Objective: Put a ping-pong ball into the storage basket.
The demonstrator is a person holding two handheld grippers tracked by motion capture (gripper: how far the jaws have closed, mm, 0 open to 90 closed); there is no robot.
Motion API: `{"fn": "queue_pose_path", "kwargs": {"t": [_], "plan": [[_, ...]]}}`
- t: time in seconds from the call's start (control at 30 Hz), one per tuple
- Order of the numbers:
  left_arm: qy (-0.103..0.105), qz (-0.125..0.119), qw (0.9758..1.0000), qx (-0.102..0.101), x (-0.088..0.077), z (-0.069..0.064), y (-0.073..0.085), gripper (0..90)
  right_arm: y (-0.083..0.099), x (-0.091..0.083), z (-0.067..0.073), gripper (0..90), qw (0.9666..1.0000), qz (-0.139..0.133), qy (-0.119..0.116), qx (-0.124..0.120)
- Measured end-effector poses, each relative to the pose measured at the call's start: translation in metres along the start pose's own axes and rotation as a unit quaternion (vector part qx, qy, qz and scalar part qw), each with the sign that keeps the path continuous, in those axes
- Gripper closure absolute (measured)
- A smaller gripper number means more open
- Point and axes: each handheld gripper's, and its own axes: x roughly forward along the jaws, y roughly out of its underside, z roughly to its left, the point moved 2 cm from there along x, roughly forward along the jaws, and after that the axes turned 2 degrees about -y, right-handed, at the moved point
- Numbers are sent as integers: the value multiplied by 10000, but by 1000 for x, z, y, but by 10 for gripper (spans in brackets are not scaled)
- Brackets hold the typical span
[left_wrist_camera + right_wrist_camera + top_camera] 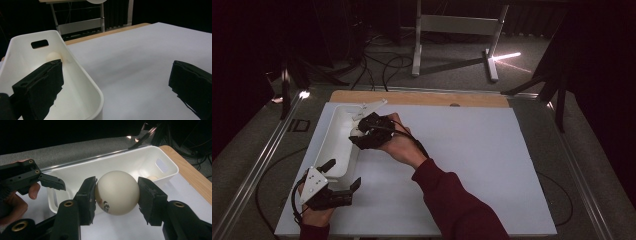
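A long white bin (337,145) lies on the left part of the white table. My right gripper (360,135) hovers over the bin's right rim, about halfway along it. In the right gripper view that gripper (116,198) is shut on a cream ball (117,185) with dark print, held just in front of the bin (110,165). A second cream ball (152,178) rests inside at the bin's far end, the ball (53,56) below the handle slot. My left gripper (342,175) is open at the bin's near end; one jaw hangs over the bin (85,82), the other over the table.
The white table top (472,150) stretches wide to the right of the bin, with a wooden strip (422,97) along its far edge. Beyond it on the floor stand a white metal frame (457,30) and loose cables (382,65).
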Motion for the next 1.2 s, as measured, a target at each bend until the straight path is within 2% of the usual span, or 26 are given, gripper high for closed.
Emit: {"fn": "queue_pose_path", "kwargs": {"t": [0.6,1.2], "plan": [[2,-10,10000,2,-1,0,0,2,-6,6,4,504,10000,-57,-39,3],[3,-12,10000,3,-1,-1,0,2,-10,18,8,504,10000,10,-61,-37]]}}
